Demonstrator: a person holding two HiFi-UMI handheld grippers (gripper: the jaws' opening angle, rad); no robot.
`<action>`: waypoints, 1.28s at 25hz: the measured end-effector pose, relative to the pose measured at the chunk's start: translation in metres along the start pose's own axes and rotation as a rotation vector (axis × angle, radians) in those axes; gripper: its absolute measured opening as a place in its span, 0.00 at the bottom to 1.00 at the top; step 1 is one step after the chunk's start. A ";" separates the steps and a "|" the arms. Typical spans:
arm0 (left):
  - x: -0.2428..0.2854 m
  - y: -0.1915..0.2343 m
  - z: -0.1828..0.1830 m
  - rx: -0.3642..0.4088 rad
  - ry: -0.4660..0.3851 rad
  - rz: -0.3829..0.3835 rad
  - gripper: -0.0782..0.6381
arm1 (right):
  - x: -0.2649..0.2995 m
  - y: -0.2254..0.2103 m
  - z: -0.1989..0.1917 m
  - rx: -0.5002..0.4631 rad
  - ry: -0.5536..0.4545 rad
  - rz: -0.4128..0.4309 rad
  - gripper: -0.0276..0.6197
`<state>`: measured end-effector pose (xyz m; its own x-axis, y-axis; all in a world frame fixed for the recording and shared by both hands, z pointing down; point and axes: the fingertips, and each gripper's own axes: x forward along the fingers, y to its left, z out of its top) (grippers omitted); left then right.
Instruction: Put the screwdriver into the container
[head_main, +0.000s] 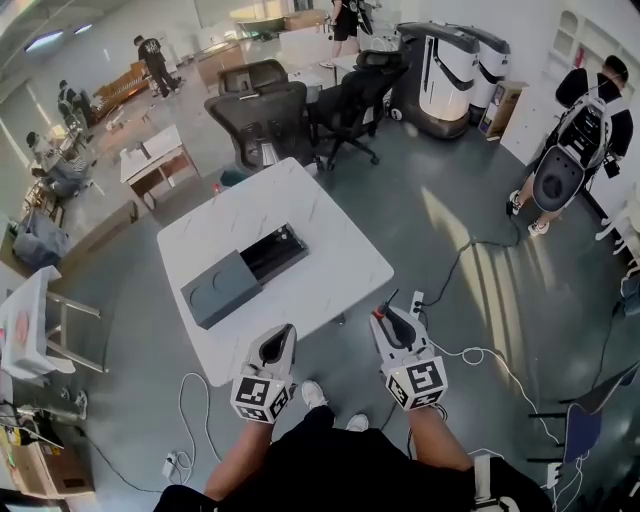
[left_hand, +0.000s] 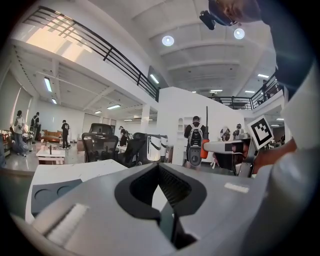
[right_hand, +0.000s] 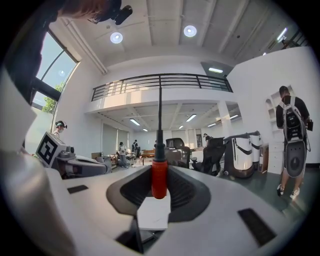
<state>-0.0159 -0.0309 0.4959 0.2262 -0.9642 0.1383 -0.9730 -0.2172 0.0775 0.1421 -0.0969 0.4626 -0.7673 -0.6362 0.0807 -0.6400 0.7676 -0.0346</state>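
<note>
Screwdriver (right_hand: 159, 175) upright in right gripper (head_main: 389, 321)

Red-handled screwdriver (right_hand: 159, 176) upright between right gripper (head_main: 387, 321) jaws, dark grey container (head_main: 243, 272) half open on white table (head_main: 335, 250)

left tongs (head_main: 283, 332) / right tongs (head_main: 388, 318): grey shells, black ribbed pads (right_hand: 182, 192) | cubes (head_main: 262, 397): black-white markers | wear: black, white shoes (head_main: 314, 393)
</note>
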 end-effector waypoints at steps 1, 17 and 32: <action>0.003 0.006 0.002 0.001 -0.002 0.001 0.12 | 0.009 0.000 0.001 -0.002 0.001 0.005 0.20; 0.026 0.136 0.007 -0.032 -0.039 0.031 0.12 | 0.135 0.040 0.008 -0.059 0.047 0.047 0.20; 0.060 0.174 0.005 -0.061 -0.011 0.093 0.12 | 0.210 0.029 0.008 -0.069 0.073 0.161 0.20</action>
<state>-0.1717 -0.1269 0.5131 0.1346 -0.9814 0.1369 -0.9852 -0.1177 0.1246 -0.0378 -0.2084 0.4707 -0.8533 -0.4988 0.1520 -0.5026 0.8644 0.0156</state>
